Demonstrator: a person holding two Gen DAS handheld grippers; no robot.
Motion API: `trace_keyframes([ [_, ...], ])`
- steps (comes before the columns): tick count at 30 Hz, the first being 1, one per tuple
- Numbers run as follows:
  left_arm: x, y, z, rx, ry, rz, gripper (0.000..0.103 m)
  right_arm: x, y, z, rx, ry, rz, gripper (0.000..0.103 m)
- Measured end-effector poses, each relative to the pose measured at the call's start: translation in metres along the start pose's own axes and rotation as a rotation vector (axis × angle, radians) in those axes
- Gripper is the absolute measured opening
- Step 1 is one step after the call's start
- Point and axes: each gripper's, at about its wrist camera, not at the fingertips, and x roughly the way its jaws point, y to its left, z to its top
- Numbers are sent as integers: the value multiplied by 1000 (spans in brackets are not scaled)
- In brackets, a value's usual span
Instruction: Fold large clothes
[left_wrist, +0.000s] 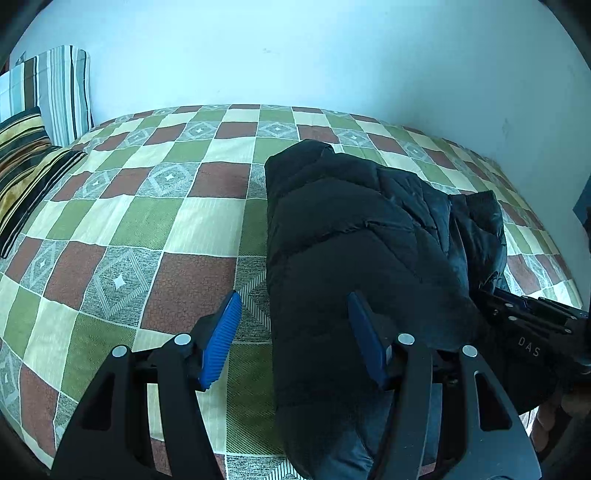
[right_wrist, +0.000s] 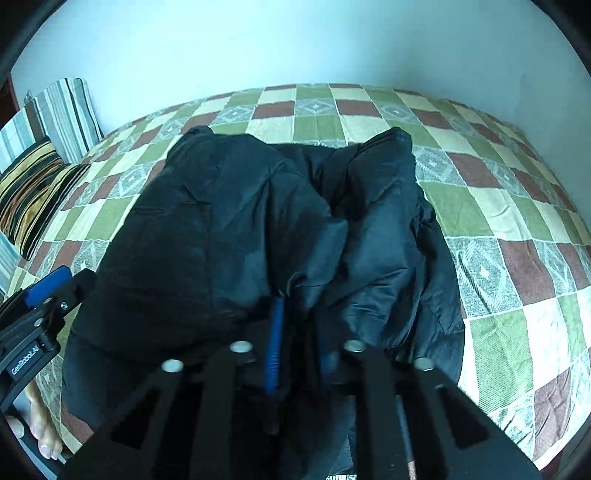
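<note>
Currently, a black padded jacket (right_wrist: 258, 229) is being shown lying bunched on a bed (left_wrist: 122, 236) that is being covered by a checked spread of green, cream, brick-red and grey diamond squares. In the right wrist view the garment is filling the middle of the frame, with two puffy humps being raised toward twelve o'clock and a dip being left between them. In the left wrist view it is being seen from the centre out toward four o'clock.

The left tongs (left_wrist: 293, 339) are being held about half open. The left blue pad is being kept over bare bedspread, just beside the jacket's edge, while the right pad is being set against the dark fabric; the jacket's edge is thus being straddled, and no squeeze on the cloth is being shown.

The right tongs (right_wrist: 291, 354) are being held closed down to a narrow gap, and a fold of the jacket's near edge is being pinched between the pads at about six o'clock of the garment.

Striped pillows (left_wrist: 51, 92) are being propped against the pale wall (left_wrist: 295, 55) at about ten o'clock, with a darker gold-striped cushion (left_wrist: 26, 166) being laid just in front of them.
</note>
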Motion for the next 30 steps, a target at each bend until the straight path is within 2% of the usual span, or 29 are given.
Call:
trace_keyframes([
  [7, -9, -2, 3, 5, -2, -47, 60, -14, -28, 1, 49, -48, 12, 3],
  [14, -6, -21, 3, 43, 5, -100, 60, -20, -60, 3, 82, -63, -40, 3],
  [25, 30, -58, -5, 128, 63, -111, 62, 35, -93, -6, 105, 52, -64, 3],
  [30, 47, -66, -5, 147, 72, -95, 67, 54, -95, -12, 99, 75, -75, 3],
])
